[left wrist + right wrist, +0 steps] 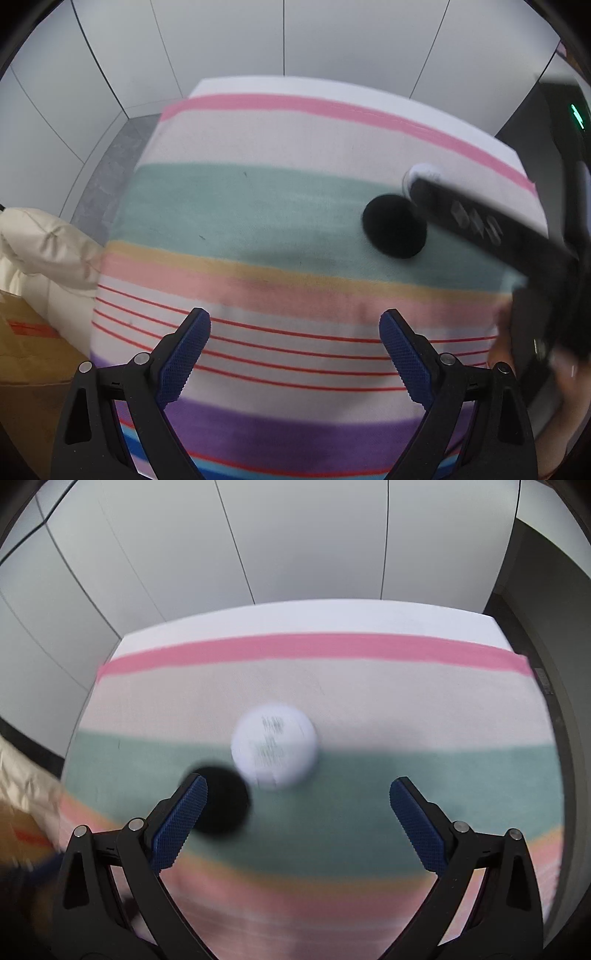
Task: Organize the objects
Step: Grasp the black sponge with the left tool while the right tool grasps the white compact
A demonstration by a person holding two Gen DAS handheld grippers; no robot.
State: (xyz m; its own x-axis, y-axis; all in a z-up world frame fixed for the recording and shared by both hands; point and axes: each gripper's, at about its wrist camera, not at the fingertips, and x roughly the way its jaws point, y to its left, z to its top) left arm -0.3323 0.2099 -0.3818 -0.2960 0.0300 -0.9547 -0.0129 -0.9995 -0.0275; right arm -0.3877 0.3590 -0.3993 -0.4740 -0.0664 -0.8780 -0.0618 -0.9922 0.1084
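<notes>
Right wrist view first: our right gripper [295, 812] has its jaws spread wide with nothing between the blue pads [176, 827]. Just beyond the left pad, partly hidden behind its tip, sits a black round object [225, 801], flat and matte, maybe a lid or a soft pad; the blur does not let us tell which. A little farther, ahead of the gap and nearer the left finger, rests the white round container [275, 744] with small dark print on top, touching or almost touching the black one. Both lie on the striped cloth [406, 775].

From the left wrist view, our left gripper [295, 354] is also wide and empty, over bare stripes, and the two objects are far ahead to the right of its fingers.

We judge the white piece light, rigid and smooth, so it may slip or roll; we should pinch it across its sides, at the widest part. The black piece seems low, so a grip at its edge is needed.
</notes>
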